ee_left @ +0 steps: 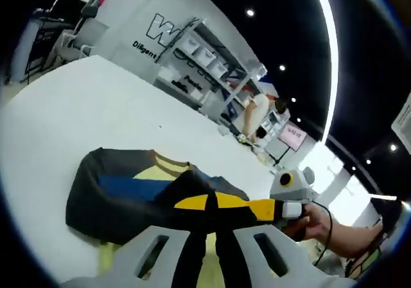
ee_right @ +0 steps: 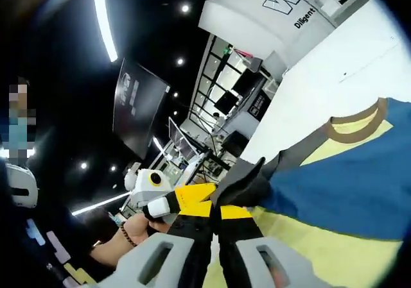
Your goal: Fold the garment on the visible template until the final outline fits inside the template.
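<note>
The garment (ee_left: 128,188) lies bunched on the white table (ee_left: 77,108), with dark grey, blue and yellow panels and a tan collar (ee_right: 359,124). My left gripper (ee_left: 209,222) is shut, its black fingers pinching a raised dark grey fold (ee_left: 192,186) at the garment's near edge. My right gripper (ee_left: 187,203), with yellow and black jaws, comes in from the right in a hand (ee_left: 318,227) and meets the same fold. In the right gripper view my right gripper (ee_right: 216,219) is shut on the dark fold (ee_right: 250,172), and the left gripper (ee_right: 225,204) crosses just above it. A pale yellow sheet (ee_right: 308,246) shows beneath the fabric.
White table surface stretches beyond the garment to a far edge (ee_left: 192,105). Behind it stand shelving racks with white bins (ee_left: 199,54), a lettered wall and a person (ee_left: 260,111). Desks and monitors (ee_right: 225,118) stand beyond the table in the right gripper view.
</note>
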